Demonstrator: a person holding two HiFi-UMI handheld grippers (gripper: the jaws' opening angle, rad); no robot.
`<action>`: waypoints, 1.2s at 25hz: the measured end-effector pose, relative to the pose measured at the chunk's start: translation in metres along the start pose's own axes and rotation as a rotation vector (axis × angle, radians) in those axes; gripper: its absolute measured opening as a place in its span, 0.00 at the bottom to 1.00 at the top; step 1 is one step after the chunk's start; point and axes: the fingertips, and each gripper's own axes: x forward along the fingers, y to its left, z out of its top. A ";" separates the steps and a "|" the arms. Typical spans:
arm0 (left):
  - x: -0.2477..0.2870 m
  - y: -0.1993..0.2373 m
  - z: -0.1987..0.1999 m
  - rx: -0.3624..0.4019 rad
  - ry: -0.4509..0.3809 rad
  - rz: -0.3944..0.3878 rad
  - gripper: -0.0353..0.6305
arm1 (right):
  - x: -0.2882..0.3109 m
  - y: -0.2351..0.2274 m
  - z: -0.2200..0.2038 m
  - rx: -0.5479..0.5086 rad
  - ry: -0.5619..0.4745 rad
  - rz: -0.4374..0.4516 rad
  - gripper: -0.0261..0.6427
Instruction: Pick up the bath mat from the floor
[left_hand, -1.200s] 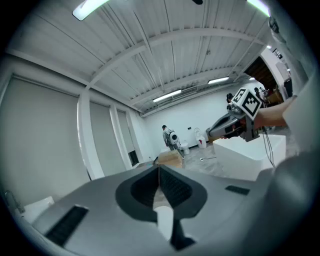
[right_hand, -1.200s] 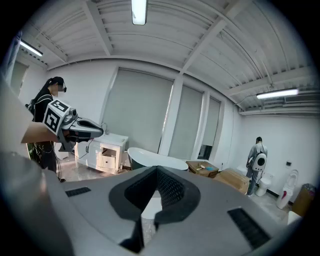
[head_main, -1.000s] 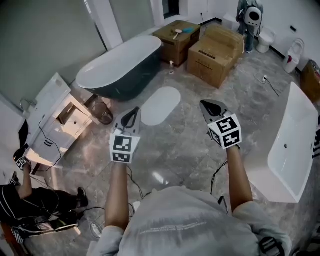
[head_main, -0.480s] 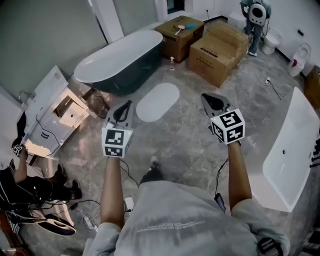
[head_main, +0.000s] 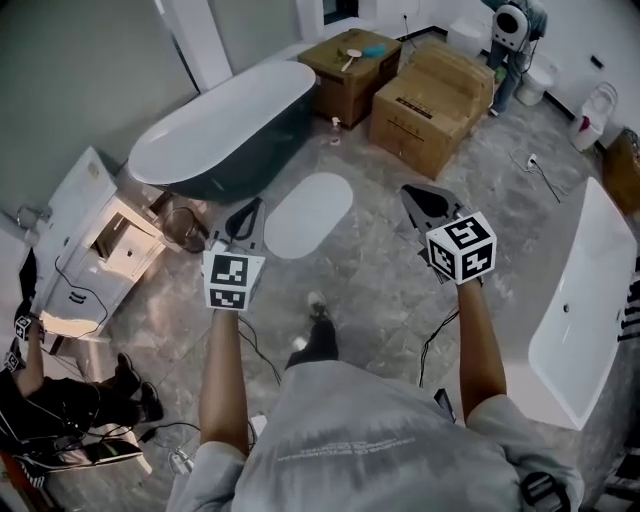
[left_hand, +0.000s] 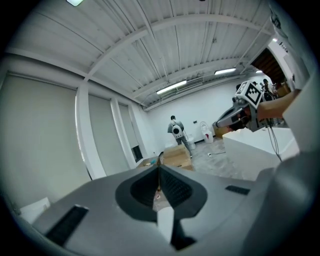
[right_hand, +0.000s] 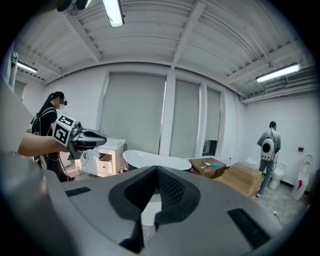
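I'm working in a bathroom-fittings hall: dark freestanding bathtub (head_main: 215, 135), white bathtub (head_main: 585, 300), toilet (head_main: 596, 105), vanity cabinet (head_main: 100, 225), cardboard boxes (head_main: 430, 100).

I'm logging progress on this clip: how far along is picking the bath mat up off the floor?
Done: nothing yet; the bath mat lies flat on the floor by the dark bathtub. In hand: nothing; the left gripper and right gripper are both shut and empty, in the air, clear of the mat. Left: lower a gripper, open it, grip the mat's edge and lift.

Glossy marbled floor (head_main: 385, 285), soft matt bath mat (head_main: 308, 215), cardboard boxes (head_main: 432, 105)
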 end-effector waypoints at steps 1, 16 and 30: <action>0.016 0.011 -0.003 0.000 0.002 -0.005 0.08 | 0.015 -0.007 0.002 0.006 0.003 -0.002 0.06; 0.204 0.141 -0.054 -0.066 0.034 -0.074 0.08 | 0.211 -0.100 0.040 0.082 -0.030 -0.017 0.06; 0.305 0.147 -0.105 -0.151 0.139 -0.157 0.08 | 0.296 -0.167 -0.011 0.062 0.147 -0.048 0.06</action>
